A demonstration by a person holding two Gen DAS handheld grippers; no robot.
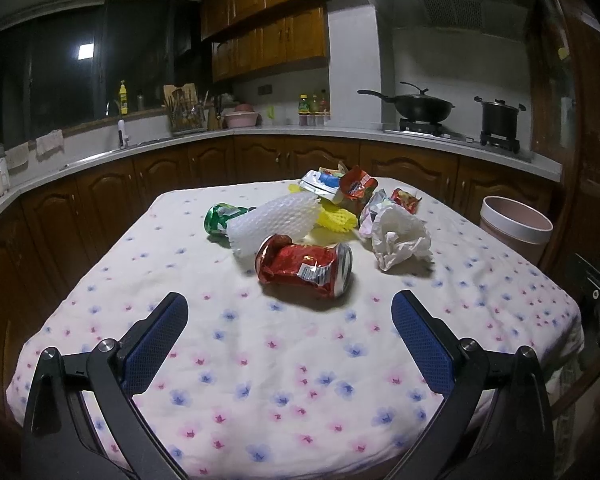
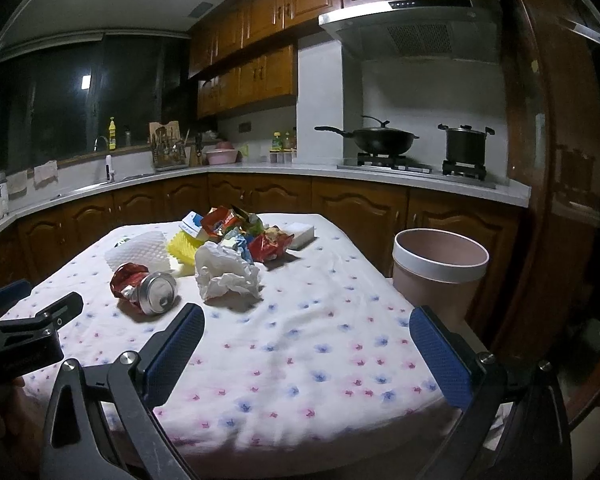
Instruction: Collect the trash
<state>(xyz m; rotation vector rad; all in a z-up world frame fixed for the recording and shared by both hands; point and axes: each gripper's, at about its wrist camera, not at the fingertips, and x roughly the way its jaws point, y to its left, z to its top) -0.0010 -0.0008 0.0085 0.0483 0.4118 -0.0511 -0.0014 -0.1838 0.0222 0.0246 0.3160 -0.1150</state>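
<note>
A pile of trash lies on the flowered tablecloth [image 1: 300,360]: a crushed red can [image 1: 305,269] [image 2: 146,288], crumpled white paper [image 1: 400,240] [image 2: 226,274], a white foam net [image 1: 276,220] [image 2: 138,256], a yellow foam net [image 1: 336,220] [image 2: 184,250], a green can [image 1: 222,216] and snack wrappers [image 1: 354,186] [image 2: 268,244]. A pink bin [image 1: 514,226] [image 2: 438,270] stands off the table's right edge. My left gripper [image 1: 290,308] is open, just short of the red can. My right gripper [image 2: 306,322] is open over the cloth, near the paper.
Wooden kitchen cabinets and a grey counter [image 1: 300,134] run behind the table, with a wok [image 1: 418,106] and pot [image 1: 500,118] on the stove. The left gripper's body [image 2: 24,340] shows at the right wrist view's left edge. A white sponge-like block [image 2: 302,236] lies at the table's far right.
</note>
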